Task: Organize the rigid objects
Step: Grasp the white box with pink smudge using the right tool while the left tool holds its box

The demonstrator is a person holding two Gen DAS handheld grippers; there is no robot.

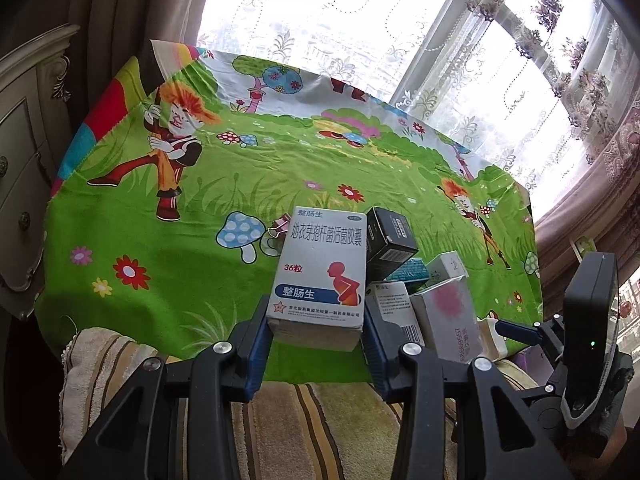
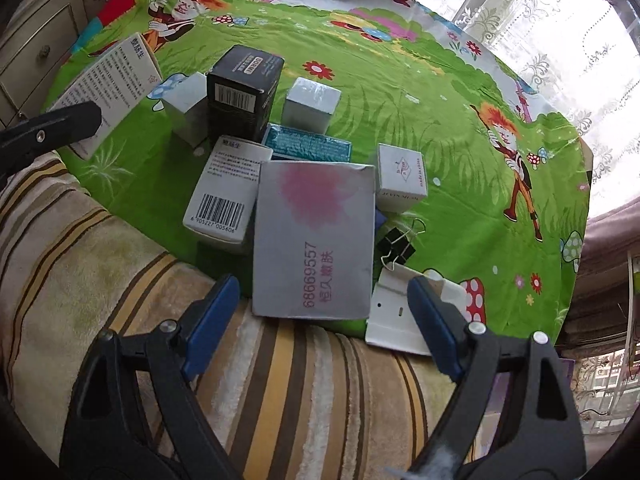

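Note:
My left gripper (image 1: 316,334) is shut on a white medicine box (image 1: 320,276) with a blue band and a red figure, held above the green cartoon cloth (image 1: 168,240). That box also shows in the right wrist view (image 2: 108,92). My right gripper (image 2: 324,300) is open and empty, just short of a grey box with a pink blot (image 2: 316,240). Around it lie a black box (image 2: 244,88), a barcoded white box (image 2: 228,196), a teal box (image 2: 308,144) and small white boxes (image 2: 402,176).
A black binder clip (image 2: 396,244) and a flat white card (image 2: 400,312) lie right of the grey box. A striped towel (image 2: 280,380) covers the near edge. A cream dresser (image 1: 24,152) stands left. Lace curtains (image 1: 520,60) hang behind the table.

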